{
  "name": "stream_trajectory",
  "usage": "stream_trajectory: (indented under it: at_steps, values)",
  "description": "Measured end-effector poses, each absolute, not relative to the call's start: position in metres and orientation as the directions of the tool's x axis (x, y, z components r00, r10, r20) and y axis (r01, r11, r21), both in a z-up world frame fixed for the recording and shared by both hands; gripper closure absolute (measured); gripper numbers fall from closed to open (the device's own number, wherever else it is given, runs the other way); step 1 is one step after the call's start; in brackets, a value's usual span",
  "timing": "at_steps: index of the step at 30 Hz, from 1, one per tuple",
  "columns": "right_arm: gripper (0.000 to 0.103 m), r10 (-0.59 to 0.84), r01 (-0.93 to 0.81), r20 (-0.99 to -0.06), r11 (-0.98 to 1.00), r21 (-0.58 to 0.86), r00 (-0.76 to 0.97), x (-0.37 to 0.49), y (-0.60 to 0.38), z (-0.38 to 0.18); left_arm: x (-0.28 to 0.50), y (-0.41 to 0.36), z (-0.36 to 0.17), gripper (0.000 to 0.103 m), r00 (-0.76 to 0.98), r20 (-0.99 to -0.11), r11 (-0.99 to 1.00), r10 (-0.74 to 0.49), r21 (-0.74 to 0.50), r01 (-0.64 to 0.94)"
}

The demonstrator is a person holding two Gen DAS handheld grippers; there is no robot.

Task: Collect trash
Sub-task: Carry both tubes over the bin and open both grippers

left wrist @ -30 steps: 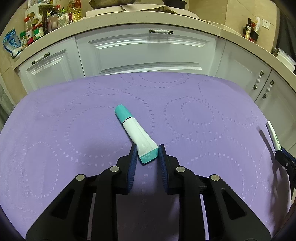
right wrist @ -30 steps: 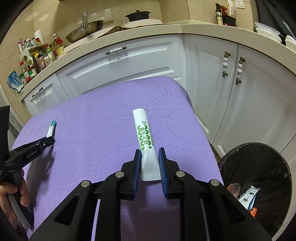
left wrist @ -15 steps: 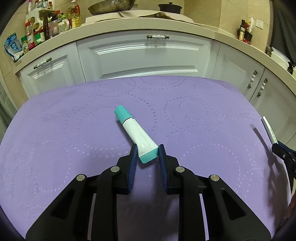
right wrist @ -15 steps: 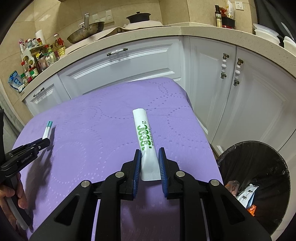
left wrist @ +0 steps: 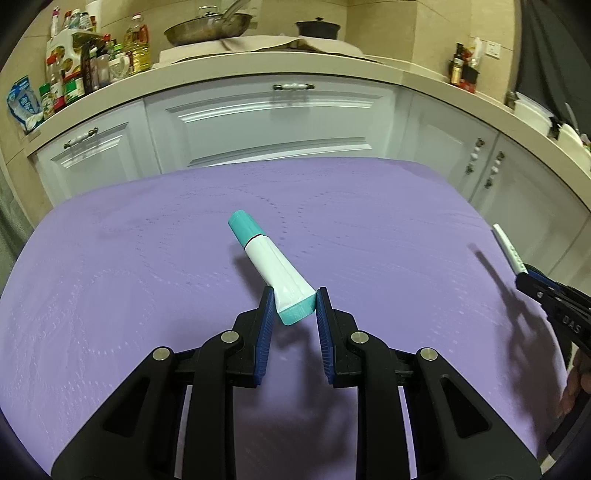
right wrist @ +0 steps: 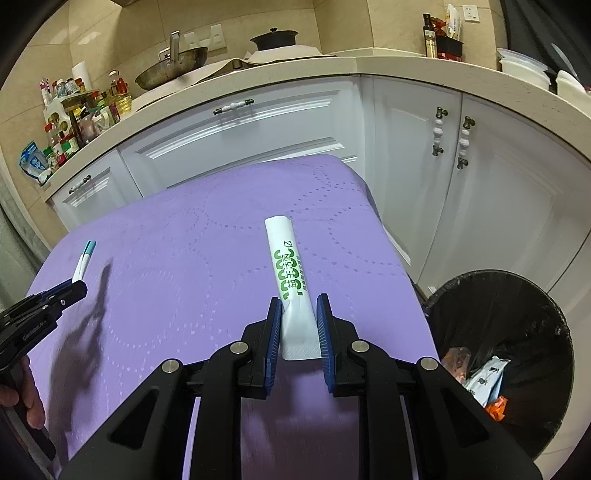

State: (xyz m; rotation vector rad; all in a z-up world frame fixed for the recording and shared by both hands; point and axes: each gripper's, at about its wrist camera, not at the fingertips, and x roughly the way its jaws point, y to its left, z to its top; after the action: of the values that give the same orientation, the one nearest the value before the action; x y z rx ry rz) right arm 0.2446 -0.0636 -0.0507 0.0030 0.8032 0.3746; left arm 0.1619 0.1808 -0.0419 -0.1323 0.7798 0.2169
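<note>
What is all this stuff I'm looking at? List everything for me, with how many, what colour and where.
Teal-capped tube: one, white and teal, tail end clamped in the left claw, above the table.
Green-lettered tube: one, white, tail end clamped in the right claw.
Tablecloth: one, purple with dotted circles, covering the table.
Trash bin: one, black liner, on the floor right of the table, wrappers inside.
Cabinets: white, behind the table.
Wok: one, metal, on the counter.
Lidded pot: one, black, on the counter.
Bottles and jars: many, mixed colours, counter's left end.
Left claw: one, black with blue pads.
Right claw: one, same colours.
</note>
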Motion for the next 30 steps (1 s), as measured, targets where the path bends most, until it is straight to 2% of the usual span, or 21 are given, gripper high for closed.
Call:
stream_trajectory:
  at_steps: [30]
  values:
    - [0.083, 0.136, -0.072, -0.661, 0.990, 0.124, 0.738, 0.178, -0.203, -0.029, 0.162, -0.001, -0.011, 0.081, 0.767, -0.634, 0.994, -0.096, -0.028, 0.101]
